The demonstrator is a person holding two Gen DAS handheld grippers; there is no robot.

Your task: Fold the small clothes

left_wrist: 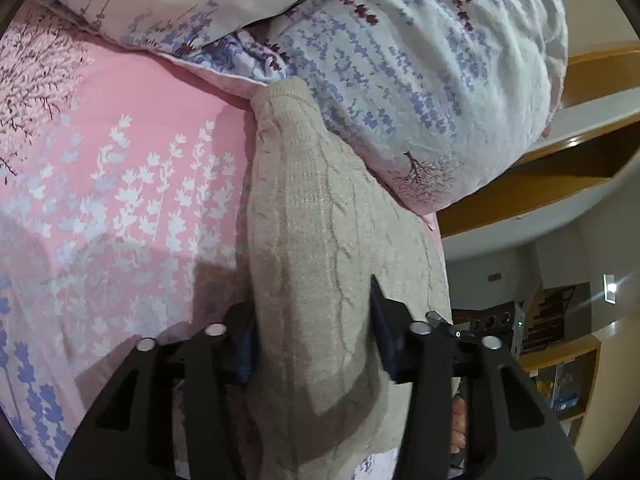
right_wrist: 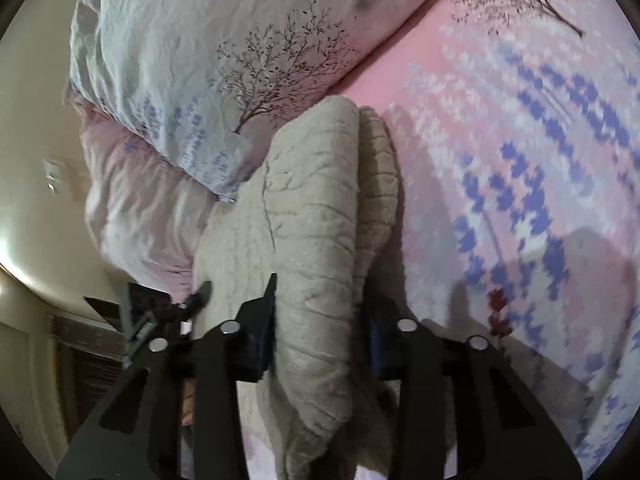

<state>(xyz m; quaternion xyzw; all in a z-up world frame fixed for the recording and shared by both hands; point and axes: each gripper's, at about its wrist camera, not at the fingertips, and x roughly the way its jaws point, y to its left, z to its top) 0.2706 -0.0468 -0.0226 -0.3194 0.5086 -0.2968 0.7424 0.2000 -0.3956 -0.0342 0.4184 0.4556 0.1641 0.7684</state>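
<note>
Beige knit garment (left_wrist: pixel 320 240) lies on pink floral bed sheet (left_wrist: pixel 120 168), far end against rumpled duvet (left_wrist: pixel 420 80). Left gripper (left_wrist: pixel 312 340) fingers clamped on near edge. Right gripper (right_wrist: pixel 320 332) fingers likewise pinch bunched knit (apparently; view blurred).

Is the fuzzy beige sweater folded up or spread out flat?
Folded, at least partly. The sweater is bunched in layers on the bed, not flat; a doubled edge shows in the right wrist view.
</note>
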